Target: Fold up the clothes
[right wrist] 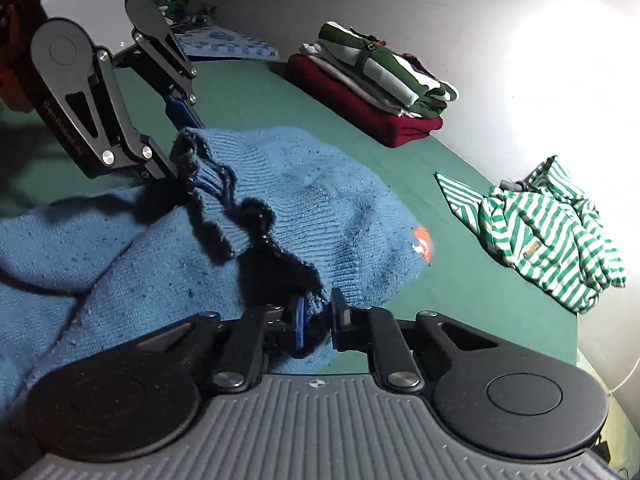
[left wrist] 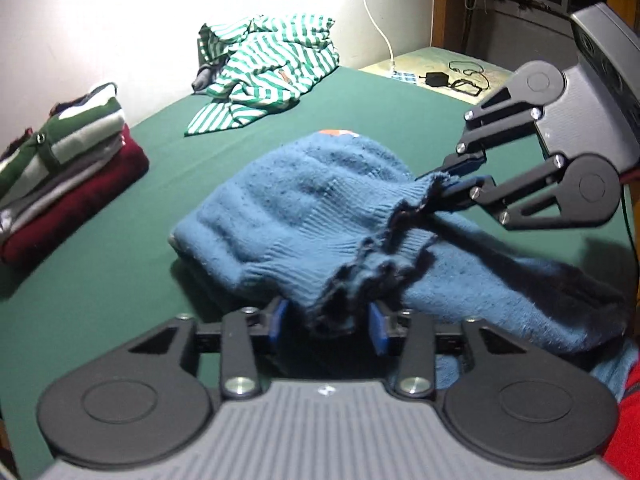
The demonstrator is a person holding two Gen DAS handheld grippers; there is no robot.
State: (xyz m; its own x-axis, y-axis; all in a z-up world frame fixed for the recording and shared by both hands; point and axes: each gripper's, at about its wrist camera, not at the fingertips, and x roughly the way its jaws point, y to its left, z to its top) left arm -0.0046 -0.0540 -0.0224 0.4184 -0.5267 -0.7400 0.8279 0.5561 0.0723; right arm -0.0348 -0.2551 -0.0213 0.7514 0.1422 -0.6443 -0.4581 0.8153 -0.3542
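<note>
A blue knitted sweater with an orange patch lies on the green bed sheet. Its ribbed hem is lifted off the sheet and hangs between the two grippers. My left gripper is shut on a bunched part of the hem at the bottom of the left wrist view. My right gripper is shut on the hem further along, its blue pads pinching the knit edge. The rest of the sweater sags below towards me.
A stack of folded clothes, dark red at the bottom and green-and-white on top, sits by the wall. A crumpled green-and-white striped garment lies further back. A side surface with cables adjoins the bed. A red sleeve shows.
</note>
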